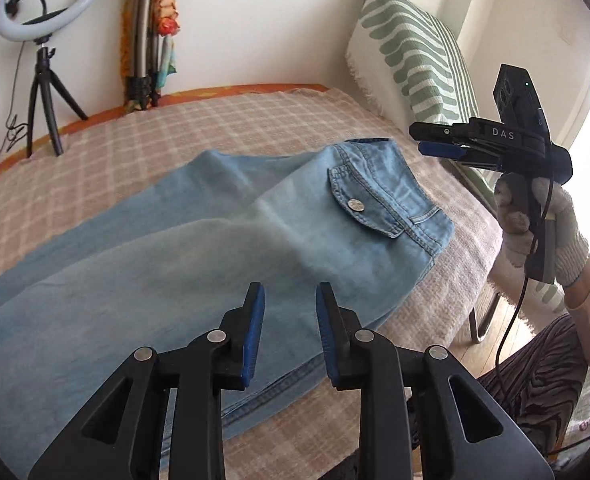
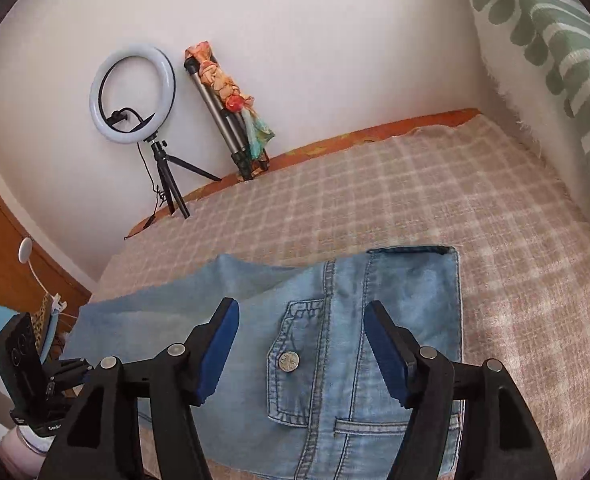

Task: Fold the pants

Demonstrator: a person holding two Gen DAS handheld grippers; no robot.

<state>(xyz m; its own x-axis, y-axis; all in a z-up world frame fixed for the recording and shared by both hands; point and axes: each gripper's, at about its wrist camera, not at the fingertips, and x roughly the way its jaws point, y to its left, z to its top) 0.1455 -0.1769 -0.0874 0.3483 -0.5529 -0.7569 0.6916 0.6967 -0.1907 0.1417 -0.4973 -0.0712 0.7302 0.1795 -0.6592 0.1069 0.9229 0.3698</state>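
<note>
the light blue denim pants (image 1: 223, 236) lie folded lengthwise, leg on leg, on the pink-and-white checked blanket (image 1: 167, 136), so the next fold, judged, is crosswise. the left gripper (image 1: 289, 300) hovers empty with jaws apart over the thigh; the right gripper (image 2: 301, 344), also agape, hangs over the flap pocket (image 2: 295, 356). next: pinch the waistband at 1 o'clock.

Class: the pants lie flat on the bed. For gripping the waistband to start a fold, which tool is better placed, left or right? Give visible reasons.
Probably the right tool: it is open right over the pocket and waistband. The left tool, also open, sits over the legs, away from the waistband.
</note>
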